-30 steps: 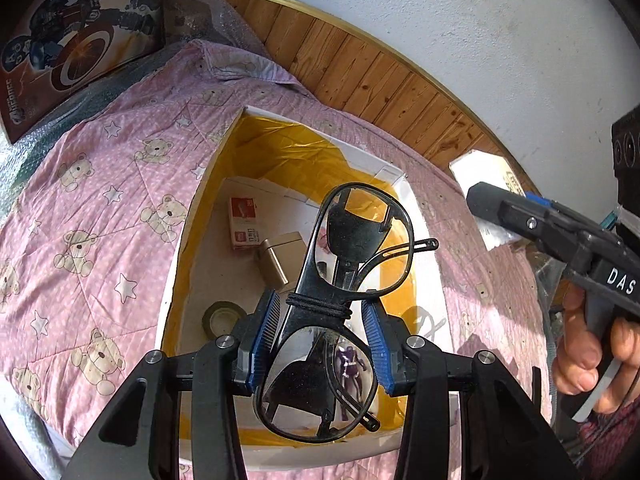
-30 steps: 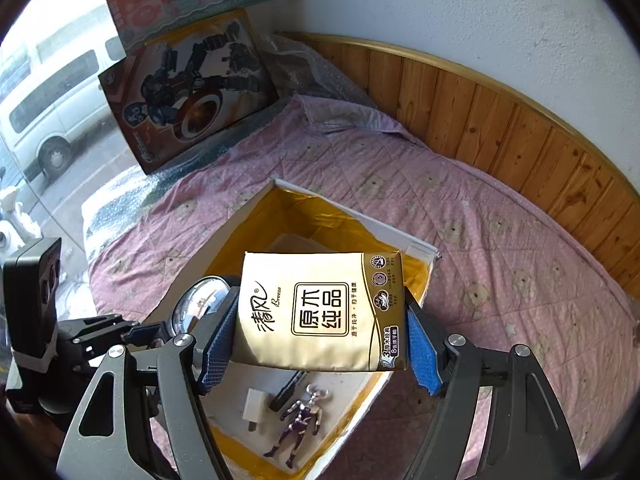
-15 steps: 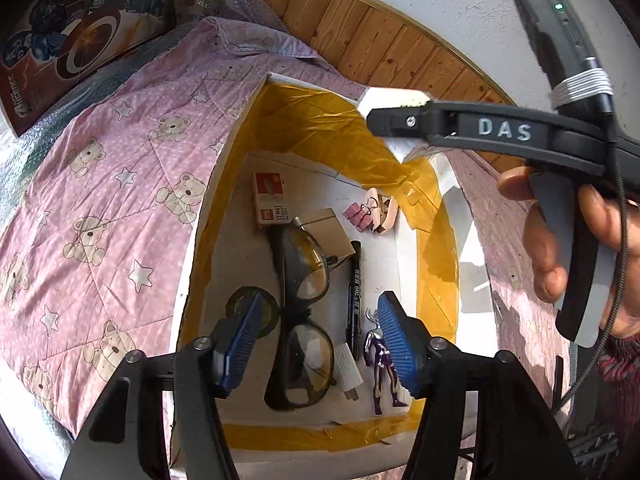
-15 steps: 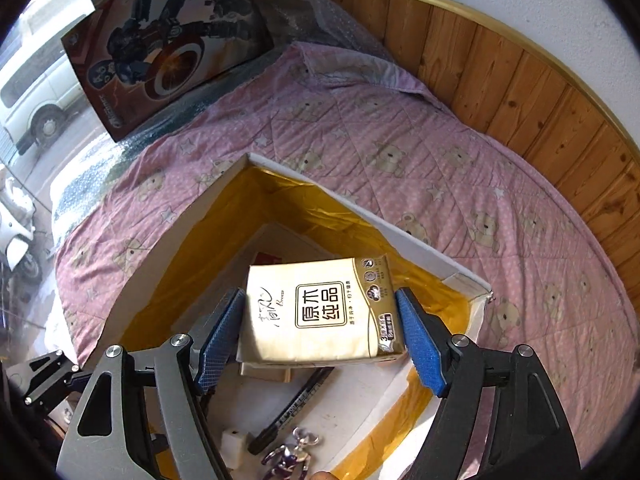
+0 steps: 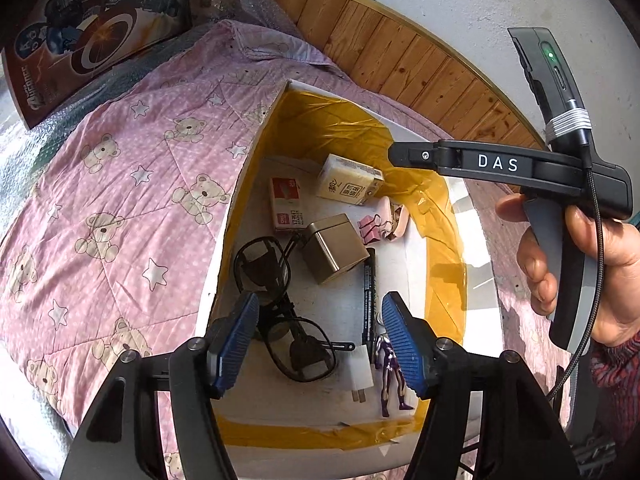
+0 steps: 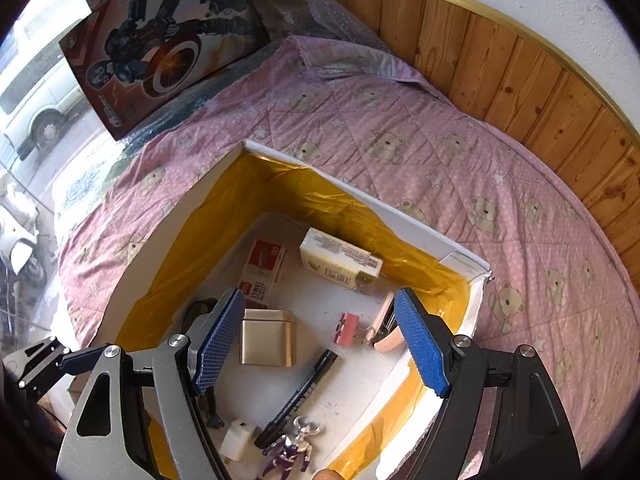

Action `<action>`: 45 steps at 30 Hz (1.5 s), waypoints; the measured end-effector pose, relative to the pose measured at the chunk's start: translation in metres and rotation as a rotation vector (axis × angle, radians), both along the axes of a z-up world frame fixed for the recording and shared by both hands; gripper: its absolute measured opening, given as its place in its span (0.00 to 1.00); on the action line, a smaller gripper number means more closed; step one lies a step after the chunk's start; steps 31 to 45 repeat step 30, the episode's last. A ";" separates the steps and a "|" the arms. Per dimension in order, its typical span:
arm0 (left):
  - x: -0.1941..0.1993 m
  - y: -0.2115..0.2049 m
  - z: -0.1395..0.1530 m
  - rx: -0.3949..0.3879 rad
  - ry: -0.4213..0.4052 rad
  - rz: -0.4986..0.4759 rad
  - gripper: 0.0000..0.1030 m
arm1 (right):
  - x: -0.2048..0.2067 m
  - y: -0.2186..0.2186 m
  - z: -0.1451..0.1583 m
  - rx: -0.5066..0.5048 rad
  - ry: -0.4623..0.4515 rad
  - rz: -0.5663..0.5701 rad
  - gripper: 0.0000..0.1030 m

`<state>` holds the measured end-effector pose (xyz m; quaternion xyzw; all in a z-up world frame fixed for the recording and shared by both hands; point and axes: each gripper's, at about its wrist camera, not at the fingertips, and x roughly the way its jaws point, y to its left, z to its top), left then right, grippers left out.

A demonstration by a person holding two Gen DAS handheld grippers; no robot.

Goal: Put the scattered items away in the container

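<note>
While both tools hang over the box (image 6: 416, 236) with nothing in them, the left gripper (image 5: 318, 342) is spread wide just above the black glasses (image 5: 280, 312), and the right gripper (image 6: 320, 344) gapes over a square gold tin (image 6: 267, 337). Beyond its fingertips lies the glossy tissue pack (image 6: 339, 258) against the yellow-taped far wall, quilted pink bedding (image 6: 400, 120) all round.

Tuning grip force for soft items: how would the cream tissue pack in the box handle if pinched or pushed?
The cream plastic-wrapped tissue pack probably squashes under the pads: its corners look soft and rounded. It is likely light for its size. Its glossy film may slip. Lying flat near the yellow-lined box wall, it should slide rather than tip or roll.
</note>
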<state>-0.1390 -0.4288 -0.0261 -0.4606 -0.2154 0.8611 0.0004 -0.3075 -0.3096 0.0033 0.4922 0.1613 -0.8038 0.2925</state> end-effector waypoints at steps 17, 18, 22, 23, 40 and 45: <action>0.036 0.025 0.041 -0.102 0.099 -0.017 0.64 | 0.096 0.037 0.020 0.082 0.035 0.060 0.77; 0.039 0.027 0.044 -0.113 0.107 -0.020 0.64 | 0.102 0.040 0.020 0.072 0.023 0.063 0.77; 0.053 0.033 0.051 -0.132 0.120 -0.026 0.65 | 0.125 0.050 0.022 0.046 -0.008 0.067 0.77; 0.056 0.033 0.052 -0.132 0.119 -0.025 0.65 | 0.130 0.052 0.022 0.038 -0.013 0.066 0.77; 0.076 0.040 0.050 -0.119 0.105 -0.020 0.65 | 0.163 0.059 0.027 0.038 0.021 0.071 0.75; 0.076 0.040 0.050 -0.119 0.105 -0.020 0.65 | 0.163 0.059 0.027 0.038 0.021 0.071 0.75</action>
